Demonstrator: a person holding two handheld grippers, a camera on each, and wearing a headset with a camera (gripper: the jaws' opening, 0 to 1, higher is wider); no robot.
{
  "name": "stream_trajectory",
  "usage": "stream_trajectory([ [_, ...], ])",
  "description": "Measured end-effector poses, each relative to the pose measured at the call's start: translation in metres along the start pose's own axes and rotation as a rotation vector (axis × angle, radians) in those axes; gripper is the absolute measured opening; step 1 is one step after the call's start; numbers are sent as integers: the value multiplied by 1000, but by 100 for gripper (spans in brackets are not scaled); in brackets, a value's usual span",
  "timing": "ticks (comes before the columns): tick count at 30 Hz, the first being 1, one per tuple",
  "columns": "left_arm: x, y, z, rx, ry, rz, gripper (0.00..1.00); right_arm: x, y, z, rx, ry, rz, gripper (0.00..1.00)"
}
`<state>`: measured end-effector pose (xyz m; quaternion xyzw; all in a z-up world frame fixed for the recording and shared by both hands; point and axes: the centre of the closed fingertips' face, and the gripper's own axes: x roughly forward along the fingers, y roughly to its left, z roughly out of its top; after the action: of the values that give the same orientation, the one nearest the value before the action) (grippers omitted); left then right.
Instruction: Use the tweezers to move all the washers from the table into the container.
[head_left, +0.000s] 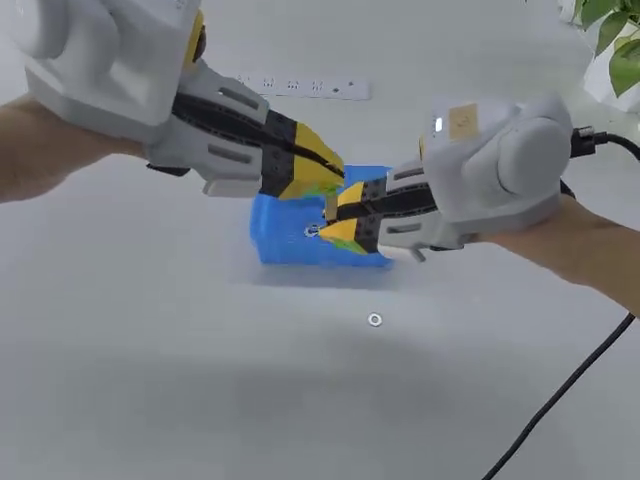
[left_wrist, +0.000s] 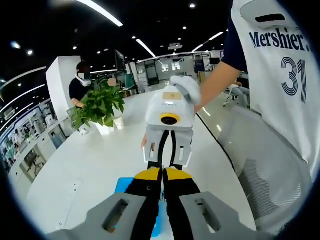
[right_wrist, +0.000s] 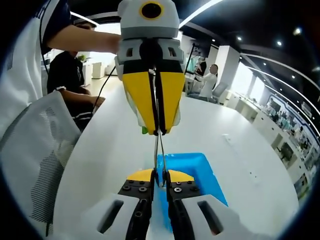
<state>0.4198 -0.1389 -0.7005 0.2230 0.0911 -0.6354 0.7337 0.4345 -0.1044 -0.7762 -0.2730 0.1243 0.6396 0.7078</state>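
Head view: one washer remaining on tabletop, near side of blue container; second washer apparently inside. Left gripper and right gripper: fingers narrow, both clamping tweezers above container.

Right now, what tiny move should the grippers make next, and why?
Probably carry the tweezers away from the blue container toward the washer on the table. The left gripper and right gripper are both shut on the tweezers over the container, and that washer lies outside it.
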Motion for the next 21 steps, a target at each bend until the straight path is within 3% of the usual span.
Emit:
stream_trajectory([
  [5, 3, 13, -4, 11, -2, 18, 5, 6, -15, -4, -9, 12, -12, 10],
  [11, 12, 28, -19, 3, 10, 29, 5, 14, -30, -20, 3, 31, -24, 10],
  [21, 31, 40, -42, -16, 34, 10, 5, 25, -41, -47, 41, 62, -25, 10],
])
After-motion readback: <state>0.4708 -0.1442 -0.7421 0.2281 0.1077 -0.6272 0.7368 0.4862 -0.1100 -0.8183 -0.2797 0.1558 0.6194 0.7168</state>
